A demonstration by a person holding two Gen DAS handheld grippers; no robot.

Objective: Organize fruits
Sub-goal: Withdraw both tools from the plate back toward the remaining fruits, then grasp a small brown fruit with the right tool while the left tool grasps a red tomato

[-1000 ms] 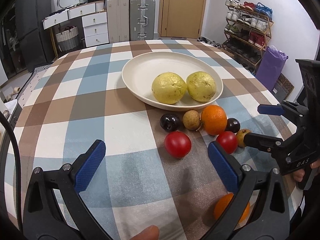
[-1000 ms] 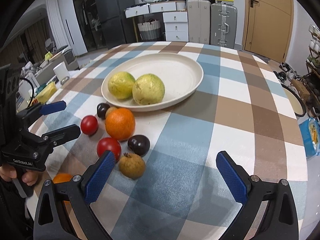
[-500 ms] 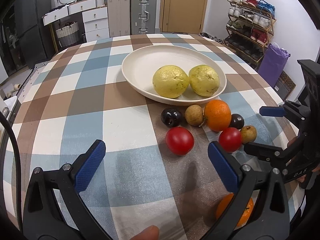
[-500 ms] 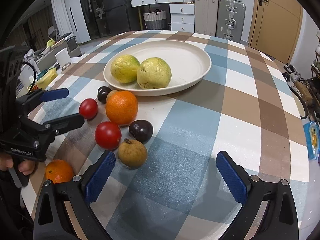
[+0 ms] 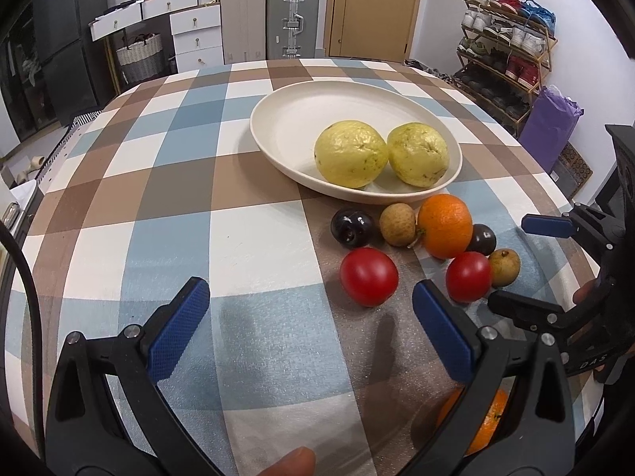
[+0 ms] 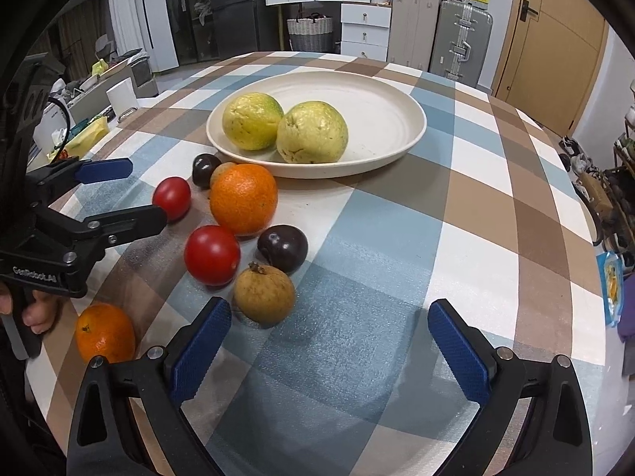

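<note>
A cream plate (image 5: 285, 119) (image 6: 389, 119) holds two yellow guavas (image 5: 351, 154) (image 6: 312, 132). In front of it on the checked tablecloth lie a large orange (image 5: 445, 225) (image 6: 243, 199), two red tomatoes (image 5: 369, 276) (image 6: 212, 254), two dark plums (image 5: 351, 227) (image 6: 282, 248) and two brown longans (image 5: 398, 224) (image 6: 264, 296). A second orange (image 6: 104, 332) lies near the table edge. My left gripper (image 5: 313, 333) is open and empty, just short of the nearer tomato. My right gripper (image 6: 329, 345) is open and empty, its left finger beside the near longan.
The round table's edge lies close on the near side. Suitcases (image 5: 293, 18), white drawers (image 5: 196, 27) and a door (image 5: 375, 4) stand behind the table. A shoe rack (image 5: 504, 51) is at the right. Clutter (image 6: 91, 127) sits left of the table.
Both grippers have moved forward toward the fruit cluster, which now looks larger and nearer. Both stay open. No fruit has moved.
</note>
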